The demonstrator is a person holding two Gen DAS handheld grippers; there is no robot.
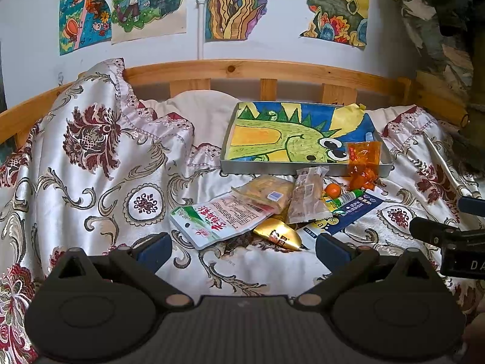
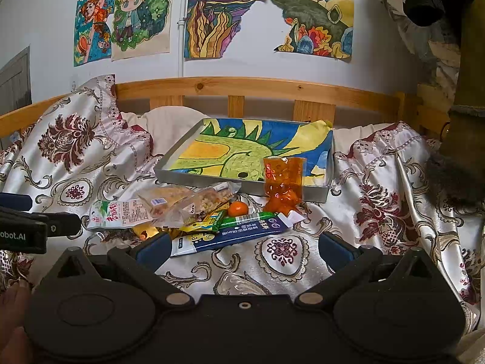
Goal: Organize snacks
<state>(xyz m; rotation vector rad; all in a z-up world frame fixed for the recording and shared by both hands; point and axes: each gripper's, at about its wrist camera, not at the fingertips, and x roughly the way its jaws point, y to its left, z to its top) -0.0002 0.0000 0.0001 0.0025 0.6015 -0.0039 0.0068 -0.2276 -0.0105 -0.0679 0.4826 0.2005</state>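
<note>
Orange see-through snack bag (image 2: pixel 283 182) leans over the front rim of the flat grey tray with a green dinosaur drawing (image 2: pixel 169 172). More snacks lie piled on the shiny flowered bed cover (image 2: pixel 379 212) just before it: a small round orange (image 2: pixel 238 208) and a long blue packet (image 2: pixel 239 235). Both the left tongs (image 1: pixel 242 250) and the right tongs (image 2: pixel 242 250) gape wide, holding nothing.

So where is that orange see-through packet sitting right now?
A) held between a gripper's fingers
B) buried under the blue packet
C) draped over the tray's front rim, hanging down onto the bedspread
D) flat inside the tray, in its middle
C: the orange see-through packet lies over the front rim of the tray, its top on the dragon drawing and its bottom on the bedspread; both grippers are open and away from it.
</note>
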